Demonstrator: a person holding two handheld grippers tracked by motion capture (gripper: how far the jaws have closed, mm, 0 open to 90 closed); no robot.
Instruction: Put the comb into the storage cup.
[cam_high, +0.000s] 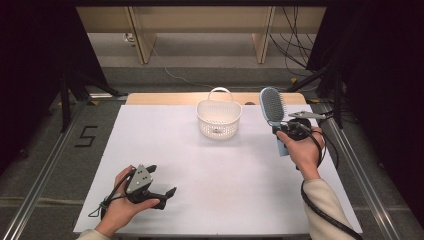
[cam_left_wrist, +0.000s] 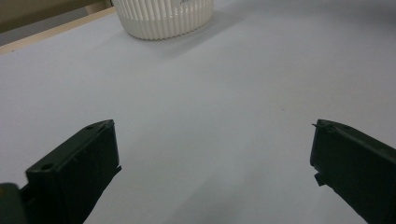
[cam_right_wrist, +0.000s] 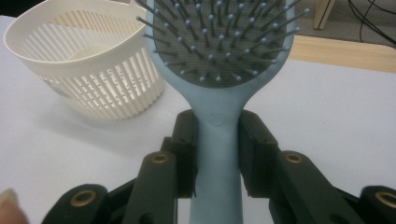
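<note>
The right gripper (cam_right_wrist: 217, 154) has its fingers (cam_right_wrist: 184, 140) clamped on the pale blue plastic hairbrush (cam_right_wrist: 219, 70) by its handle, beside the white slotted plastic basket (cam_right_wrist: 88, 79). The left gripper (cam_left_wrist: 212, 154) has its fingers (cam_left_wrist: 79, 168) spread wide and empty above the white worktop (cam_left_wrist: 210, 93).

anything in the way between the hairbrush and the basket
Nothing visible. The right claw holds the blue hairbrush by its handle, raised just right of the white basket. Only bare table lies between them, and the left claw sits far off.

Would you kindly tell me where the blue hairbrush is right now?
The blue hairbrush is on the right side of the high view, held by its handle in the right tool, lifted just right of the white basket.
</note>
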